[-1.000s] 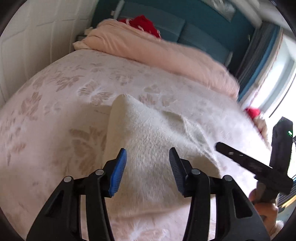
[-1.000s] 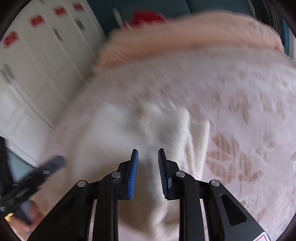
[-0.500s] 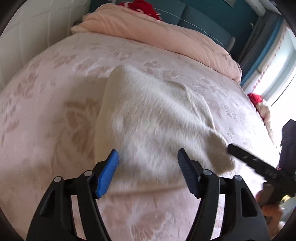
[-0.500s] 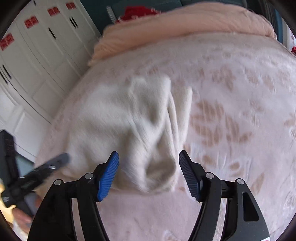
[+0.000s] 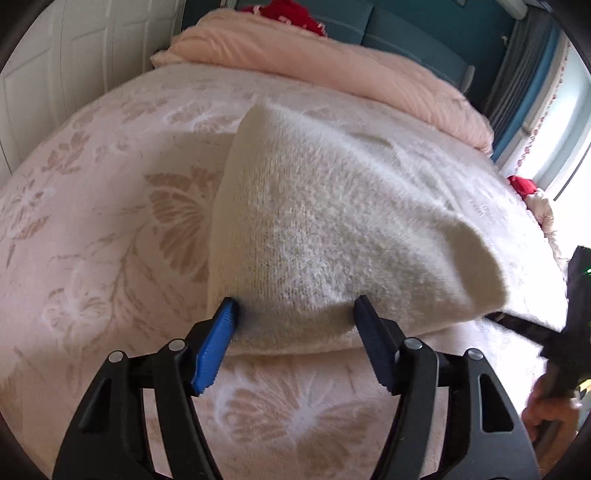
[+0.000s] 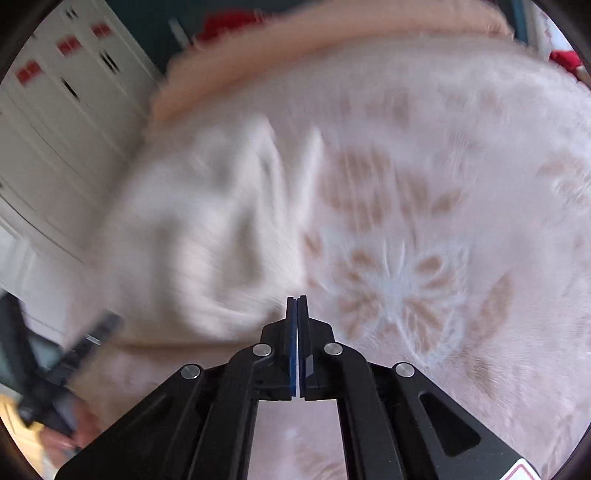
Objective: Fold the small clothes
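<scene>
A cream fuzzy knit garment (image 5: 332, 229) lies folded on the pink butterfly-patterned bedspread (image 5: 92, 229). My left gripper (image 5: 295, 317) is open, its two fingers straddling the garment's near edge, blue pad (image 5: 218, 339) at the left corner. The fabric between them looks unpinched. In the blurred right wrist view the garment (image 6: 207, 229) lies left of centre. My right gripper (image 6: 297, 304) is shut with nothing visible between its pads, just off the garment's near right corner. It also shows at the left wrist view's right edge, right gripper (image 5: 532, 328), held by a hand (image 5: 546, 413).
A rolled peach duvet (image 5: 332, 62) lies across the head of the bed, with a red item (image 5: 291, 14) behind it and a teal headboard (image 5: 413, 40). White wardrobe doors (image 6: 55, 110) stand left of the bed. A small red thing (image 5: 521, 184) lies at the bed's right edge.
My left gripper spread wider and sank to the garment's near edge. My right gripper opened wide over the garment's corner, then snapped shut while sliding right, off the fabric.
</scene>
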Demonstrator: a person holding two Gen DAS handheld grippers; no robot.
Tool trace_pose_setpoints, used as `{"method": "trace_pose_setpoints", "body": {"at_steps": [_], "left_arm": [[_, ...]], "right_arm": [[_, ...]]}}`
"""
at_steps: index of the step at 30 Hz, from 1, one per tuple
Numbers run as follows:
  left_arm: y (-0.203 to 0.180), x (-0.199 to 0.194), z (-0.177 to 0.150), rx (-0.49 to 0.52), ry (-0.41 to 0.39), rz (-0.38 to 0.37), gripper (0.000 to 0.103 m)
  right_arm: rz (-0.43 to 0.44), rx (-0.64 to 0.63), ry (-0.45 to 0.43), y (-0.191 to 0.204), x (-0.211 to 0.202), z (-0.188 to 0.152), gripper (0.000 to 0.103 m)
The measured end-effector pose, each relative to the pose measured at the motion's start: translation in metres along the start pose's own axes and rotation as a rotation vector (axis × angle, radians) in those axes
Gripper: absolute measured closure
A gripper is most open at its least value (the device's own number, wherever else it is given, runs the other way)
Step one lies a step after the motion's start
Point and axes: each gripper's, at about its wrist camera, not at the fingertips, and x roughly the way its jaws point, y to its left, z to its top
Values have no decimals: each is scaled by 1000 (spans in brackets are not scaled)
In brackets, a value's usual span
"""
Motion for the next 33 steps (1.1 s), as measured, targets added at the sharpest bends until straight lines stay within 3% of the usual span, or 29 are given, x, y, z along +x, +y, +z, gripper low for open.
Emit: {"method": "trace_pose_setpoints", "body": {"at_steps": [2, 4, 5, 6, 9, 10, 11, 12, 13, 17, 20, 22, 24, 26, 28, 30, 33], "left_arm": [[2, -7, -2, -17, -24, -23, 38], [6, -8, -2, -45, -25, -43, 38], [8, -8, -2, -53, -19, -52, 38], [9, -8, -1, -53, -21, -55, 38], [13, -13, -1, -54, -29, -61, 35], [15, -14, -1, -60, -31, -70, 33], [19, -15, -1, -74, -30, -77, 30], [21, -14, -2, -84, -22, -83, 30], [24, -9, -1, -97, -3, -94, 30], [29, 4, 1, -117, 28, -88, 30], [24, 11, 2, -90, 44, -77, 30], [21, 16, 0, -73, 54, -70, 30], [19, 19, -2, -80, 63, -80, 30], [19, 17, -2, -74, 56, -73, 30], [18, 15, -1, -65, 44, -61, 30], [19, 16, -1, -70, 49, -70, 30], [19, 18, -1, -70, 54, -65, 30]], "right_arm": [[14, -58, -45, 22, -17, 7, 94], [5, -130, -46, 43, -16, 14, 73], [2, -136, -47, 46, -12, 18, 50], [3, -138, -47, 48, -7, 20, 43], [-23, -141, 5, 51, 16, 27, 38], [-47, -147, 36, 48, 33, 28, 37], [-52, -147, 51, 46, 41, 29, 49], [-32, -136, 59, 44, 46, 29, 81], [23, -106, 63, 42, 44, 29, 84], [3, -114, -57, 45, 6, 28, 88], [-45, -109, 33, 28, 35, 11, 87], [-48, -145, 43, 27, 47, 5, 85], [-33, -133, 10, 36, 25, 15, 81], [15, -102, -79, 44, -7, 23, 81], [11, -143, -141, 58, -28, 25, 81], [-6, -187, -104, 65, -18, 27, 81], [-115, -241, 103, 59, 53, 17, 85]]}}
